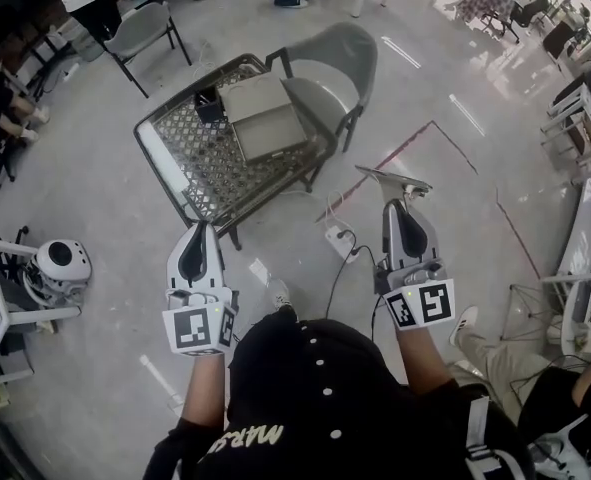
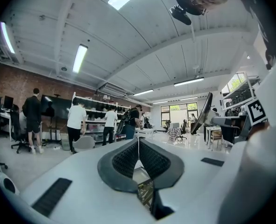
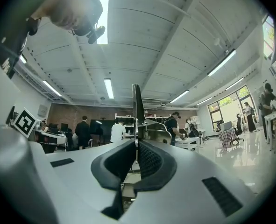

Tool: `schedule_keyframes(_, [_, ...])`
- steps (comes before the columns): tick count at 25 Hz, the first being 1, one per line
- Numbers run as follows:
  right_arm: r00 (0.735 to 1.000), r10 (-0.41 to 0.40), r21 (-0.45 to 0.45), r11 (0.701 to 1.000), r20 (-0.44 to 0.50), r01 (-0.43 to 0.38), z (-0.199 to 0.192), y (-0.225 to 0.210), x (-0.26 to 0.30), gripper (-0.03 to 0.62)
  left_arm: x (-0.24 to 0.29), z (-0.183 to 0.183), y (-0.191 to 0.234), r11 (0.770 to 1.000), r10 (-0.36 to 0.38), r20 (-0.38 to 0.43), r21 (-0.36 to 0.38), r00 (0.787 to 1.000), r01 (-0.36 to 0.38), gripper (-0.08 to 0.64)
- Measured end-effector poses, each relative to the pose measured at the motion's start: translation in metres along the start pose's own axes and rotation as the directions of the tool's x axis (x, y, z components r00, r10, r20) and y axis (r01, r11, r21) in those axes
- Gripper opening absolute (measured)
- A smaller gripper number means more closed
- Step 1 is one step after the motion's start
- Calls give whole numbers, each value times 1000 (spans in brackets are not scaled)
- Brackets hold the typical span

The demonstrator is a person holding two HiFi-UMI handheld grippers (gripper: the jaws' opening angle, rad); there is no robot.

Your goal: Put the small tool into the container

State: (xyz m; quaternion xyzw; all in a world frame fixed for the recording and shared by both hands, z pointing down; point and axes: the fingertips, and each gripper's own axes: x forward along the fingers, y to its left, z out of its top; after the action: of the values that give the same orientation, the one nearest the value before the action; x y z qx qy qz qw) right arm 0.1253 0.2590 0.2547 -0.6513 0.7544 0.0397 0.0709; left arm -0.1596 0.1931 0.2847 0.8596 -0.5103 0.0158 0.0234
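In the head view my right gripper (image 1: 395, 204) is shut on a small flat metal tool (image 1: 393, 181) that juts forward from its jaws. It is held over the floor, to the right of the wire mesh container (image 1: 190, 163) and short of it. The right gripper view shows the tool (image 3: 137, 108) edge-on, rising from the closed right gripper (image 3: 137, 144). My left gripper (image 1: 201, 230) is near the container's front corner. In the left gripper view the left gripper (image 2: 138, 142) is shut with nothing in it.
The container rests on a frame and holds a grey box (image 1: 262, 115) and a small black object (image 1: 208, 104). A grey chair (image 1: 343, 56) stands behind it. A power strip (image 1: 339, 239) with cables lies on the floor between the grippers. A white round device (image 1: 61, 261) sits at the left.
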Motion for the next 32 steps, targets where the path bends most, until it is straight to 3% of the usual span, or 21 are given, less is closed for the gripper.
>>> schedule_keyframes(11, [999,-45,-6,999,-10,45,-7,1,57,15,51,2,49,999,-36,1,-11,999,36,29])
schedule_keyframes(18, [998,-53,0,999,-33,53,-18,-11,84,15,84,-6,55,999,-50,-30,-22,998,49,29])
schedule_keyframes(24, [998,-32,18,999,-45,33,-34,-39,124,15,125,-13,54,999,-27,-49,-24,998,25,29])
schedule_keyframes(32, [999,26,31,999,-31,-25,-36,-90,195,15,197,7,50,1000,24,-34,-13,999,-24,29])
